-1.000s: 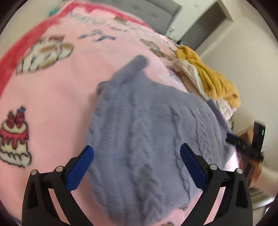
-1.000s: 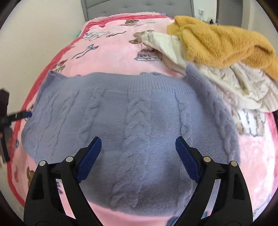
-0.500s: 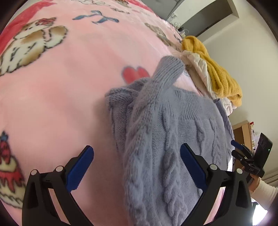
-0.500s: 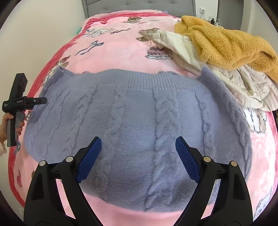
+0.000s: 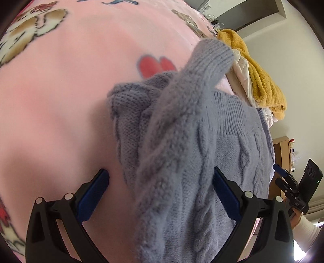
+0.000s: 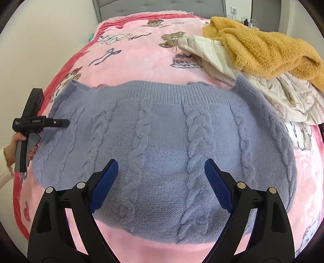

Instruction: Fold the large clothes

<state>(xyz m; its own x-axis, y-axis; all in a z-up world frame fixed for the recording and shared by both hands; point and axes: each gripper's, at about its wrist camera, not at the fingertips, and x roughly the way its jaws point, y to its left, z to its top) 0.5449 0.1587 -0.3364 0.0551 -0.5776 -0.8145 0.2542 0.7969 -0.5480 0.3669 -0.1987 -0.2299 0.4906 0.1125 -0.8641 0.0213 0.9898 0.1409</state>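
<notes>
Lavender-grey cable-knit sweater (image 6: 162, 145) lies flat on the pink printed blanket (image 6: 137, 58), spread wide; in the right wrist view its long axis runs left to right, ribbed hem band on the far side, cable braids running near to far. A sleeve (image 5: 182, 121) lies folded along the body at the sweater's left edge, ribbed cuff pointing away toward the far side of the bed. Right gripper (image 6: 161, 182) hovers over the sweater's near middle, blue pads spread wide, nothing between them. Left gripper (image 5: 160, 192) sits at the sweater's left edge, fingers spread apart either side of the folded sleeve, not closed on it. Far right: mustard fleece garment (image 6: 263, 46) heaped on a cream quilted garment (image 6: 273, 91), the cream one touching the sweater's far right corner. Grey headboard (image 6: 158, 6) at the far end.
</notes>
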